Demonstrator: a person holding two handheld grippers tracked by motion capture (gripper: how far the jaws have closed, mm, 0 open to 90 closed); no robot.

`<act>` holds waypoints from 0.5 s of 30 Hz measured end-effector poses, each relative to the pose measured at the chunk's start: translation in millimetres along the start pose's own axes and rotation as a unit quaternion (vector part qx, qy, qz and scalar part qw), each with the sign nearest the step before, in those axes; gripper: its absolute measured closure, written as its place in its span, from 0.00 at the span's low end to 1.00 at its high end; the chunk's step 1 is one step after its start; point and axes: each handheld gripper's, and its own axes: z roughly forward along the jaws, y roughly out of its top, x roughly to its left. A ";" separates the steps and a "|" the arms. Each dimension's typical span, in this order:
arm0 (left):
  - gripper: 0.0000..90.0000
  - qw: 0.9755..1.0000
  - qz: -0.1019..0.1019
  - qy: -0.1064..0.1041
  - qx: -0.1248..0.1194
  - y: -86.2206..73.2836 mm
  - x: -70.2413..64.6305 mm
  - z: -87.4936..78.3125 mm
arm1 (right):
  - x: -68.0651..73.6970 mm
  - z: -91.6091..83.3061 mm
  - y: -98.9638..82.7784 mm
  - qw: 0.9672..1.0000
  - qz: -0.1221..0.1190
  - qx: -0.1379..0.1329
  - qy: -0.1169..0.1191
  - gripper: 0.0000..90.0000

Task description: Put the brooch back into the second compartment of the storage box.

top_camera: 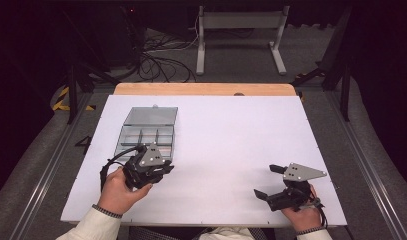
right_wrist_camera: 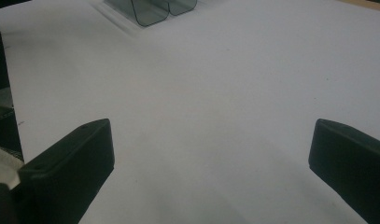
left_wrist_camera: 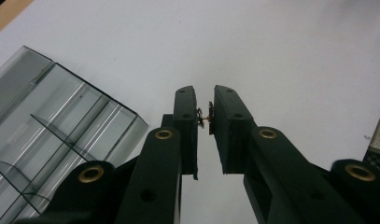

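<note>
My left gripper (top_camera: pixel 166 168) hovers over the white table just in front of a clear plastic compartment box (top_camera: pixel 147 135). In the left gripper view its jaws (left_wrist_camera: pixel 205 105) stand almost together, shut on a tiny brown part (left_wrist_camera: pixel 205 118) pinched between the pads. The box (left_wrist_camera: pixel 52 135) lies to the left of those jaws, its dividers visible. My right gripper (top_camera: pixel 268 181) rests near the front right of the table, held in a hand. Its two black jaws (right_wrist_camera: pixel 211 133) are spread wide, open, with only bare table between them. The box's rounded end (right_wrist_camera: pixel 150 10) is far off at the top.
The box's lid (top_camera: pixel 152 115) lies open flat behind its tray. A wooden strip (top_camera: pixel 205 89) runs along the table's (top_camera: pixel 231 135) far edge. Beyond it are cables and a white metal stand (top_camera: pixel 239 35) on the floor. Sleeves reach in at the front edge.
</note>
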 end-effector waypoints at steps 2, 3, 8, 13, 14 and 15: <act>0.88 1.000 -0.003 0.003 0.000 0.8 2.1 -0.2 | 0.1 0.1 0.0 1.000 -0.001 0.000 0.000 0.01; 0.88 1.000 -0.003 0.004 0.001 1.3 3.8 -0.6 | 0.2 0.1 0.0 1.000 -0.001 0.000 0.000 0.01; 0.88 1.000 -0.017 0.005 -0.004 1.1 10.9 -0.5 | 0.0 -0.2 0.0 1.000 0.000 0.000 0.000 0.01; 0.88 1.000 -0.027 0.008 -0.009 0.1 17.5 -0.7 | -0.1 0.0 -0.1 1.000 0.000 0.000 0.001 0.01; 0.88 0.999 -0.030 0.008 -0.008 0.0 18.5 -0.8 | -0.2 -0.1 -0.1 1.000 0.001 -0.001 0.002 0.01; 0.88 0.999 -0.031 0.009 -0.008 0.2 19.4 -0.8 | -0.2 -0.1 -0.1 1.000 0.001 -0.001 0.002 0.01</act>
